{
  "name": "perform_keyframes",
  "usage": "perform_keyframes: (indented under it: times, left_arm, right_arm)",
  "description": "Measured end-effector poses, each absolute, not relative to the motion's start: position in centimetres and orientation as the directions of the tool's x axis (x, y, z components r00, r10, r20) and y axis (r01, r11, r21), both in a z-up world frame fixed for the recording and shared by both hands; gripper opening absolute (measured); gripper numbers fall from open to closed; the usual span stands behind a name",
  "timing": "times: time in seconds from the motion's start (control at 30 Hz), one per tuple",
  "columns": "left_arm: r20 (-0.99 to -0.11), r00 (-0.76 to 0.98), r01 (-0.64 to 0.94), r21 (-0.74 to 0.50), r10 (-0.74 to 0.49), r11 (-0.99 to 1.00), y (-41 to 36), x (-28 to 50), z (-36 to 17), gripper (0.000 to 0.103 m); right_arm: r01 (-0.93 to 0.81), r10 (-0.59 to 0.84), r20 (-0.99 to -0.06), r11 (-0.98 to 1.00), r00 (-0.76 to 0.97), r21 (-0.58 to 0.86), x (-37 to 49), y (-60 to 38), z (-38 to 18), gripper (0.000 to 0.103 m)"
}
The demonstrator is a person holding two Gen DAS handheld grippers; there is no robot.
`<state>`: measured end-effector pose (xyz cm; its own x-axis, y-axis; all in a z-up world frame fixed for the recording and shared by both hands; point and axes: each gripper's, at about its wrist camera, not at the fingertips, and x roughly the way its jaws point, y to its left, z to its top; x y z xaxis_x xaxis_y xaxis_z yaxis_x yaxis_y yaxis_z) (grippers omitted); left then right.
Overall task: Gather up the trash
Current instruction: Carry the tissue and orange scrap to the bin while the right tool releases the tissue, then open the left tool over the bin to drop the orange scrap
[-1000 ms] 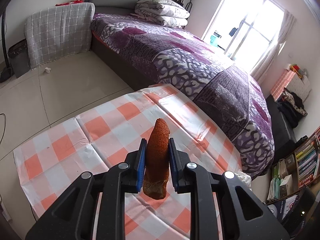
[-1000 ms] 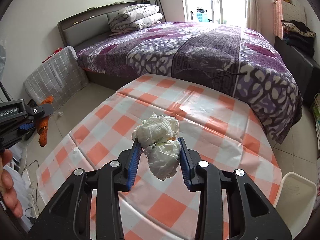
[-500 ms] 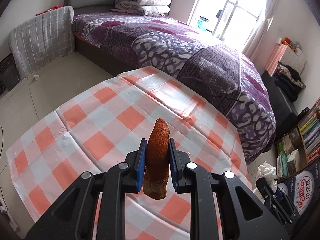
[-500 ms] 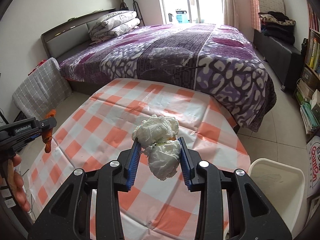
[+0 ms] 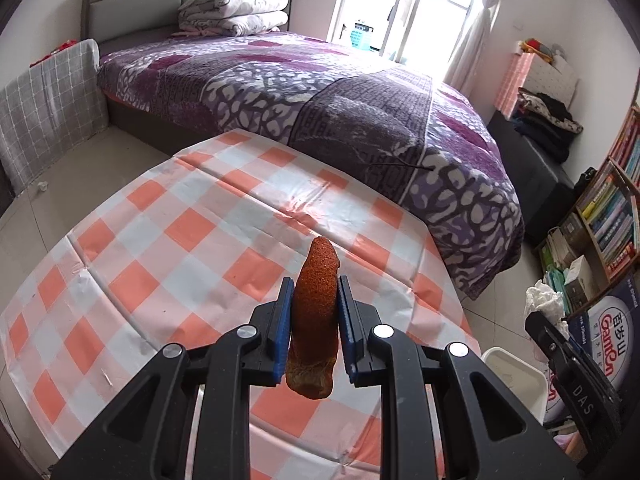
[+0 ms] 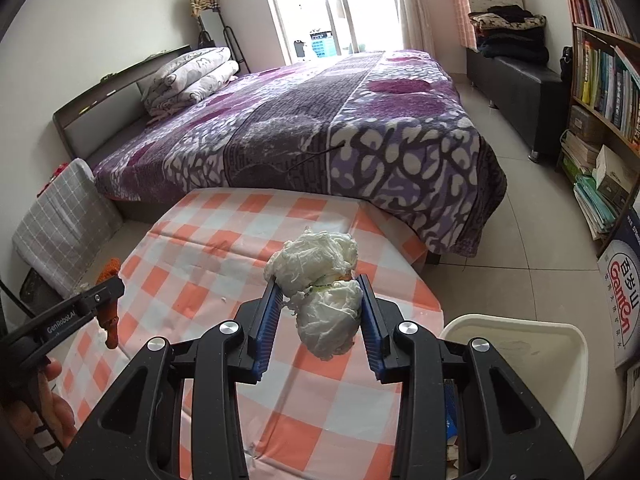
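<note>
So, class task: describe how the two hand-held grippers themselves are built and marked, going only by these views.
Each hand-held gripper, left and right, has a glossy black plastic frame with triangular cut-outs, round silver fasteners at the joints, and two fingers faced with ribbed blue pads. Seen from the side, the left one carries white "GenRobot.AI" lettering; the right one's side shows "DAS".

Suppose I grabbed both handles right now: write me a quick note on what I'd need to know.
Left gripper: shut on an orange peel, held above the checked table.
Right gripper: shut on a wad of white tissue, also above the table.
White bin: on the floor by the table's right edge, just right of the right gripper.
Done: both pieces are picked up; the table shows no other big rubbish.
Left: carry both over the bin and let go. A small scrap lies on the floor near the bed, possibly rubbish too.
</note>
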<state>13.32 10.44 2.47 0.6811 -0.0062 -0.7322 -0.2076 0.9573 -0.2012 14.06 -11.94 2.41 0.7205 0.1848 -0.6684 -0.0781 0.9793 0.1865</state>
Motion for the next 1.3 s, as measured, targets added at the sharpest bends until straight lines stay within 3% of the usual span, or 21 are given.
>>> perform_keyframes:
  times: [0.33,0.7,0.8,0.87,0.97,1.3]
  left_arm:
    - [-0.733,0.677,-0.103,-0.178,-0.062,0.979,4.9,13.4,2.1,0.022]
    - [-0.758,0.630,0.069,-0.162,-0.169,0.984,-2.0,13.0,0.7,0.022]
    - [-0.766,0.610,0.117,-0.166,-0.203,0.979,-3.9,12.8,0.2,0.022]
    - [-0.771,0.596,0.148,-0.170,-0.225,0.974,-5.1,12.7,0.0,0.022]
    - [-0.780,0.564,0.204,-0.186,-0.271,0.961,-7.0,12.4,-0.4,0.022]
    - [-0.803,0.424,0.326,-0.297,-0.420,0.897,-11.8,11.8,-2.2,0.023]
  right_arm:
    - [0.053,0.106,-0.676,0.976,0.729,0.210,13.8,-18.2,3.1,0.036]
    - [0.208,-0.002,-0.746,0.961,0.666,0.183,13.1,-24.9,2.1,0.038]
    - [0.230,-0.026,-0.746,0.958,0.666,0.171,12.6,-26.1,2.2,0.045]
    - [0.251,-0.054,-0.738,0.955,0.672,0.158,12.1,-27.0,2.4,0.060]
    - [0.286,-0.107,-0.724,0.950,0.681,0.129,11.4,-28.1,2.8,0.072]
    - [0.359,-0.143,-0.684,0.915,0.715,0.184,9.7,-32.3,4.2,0.086]
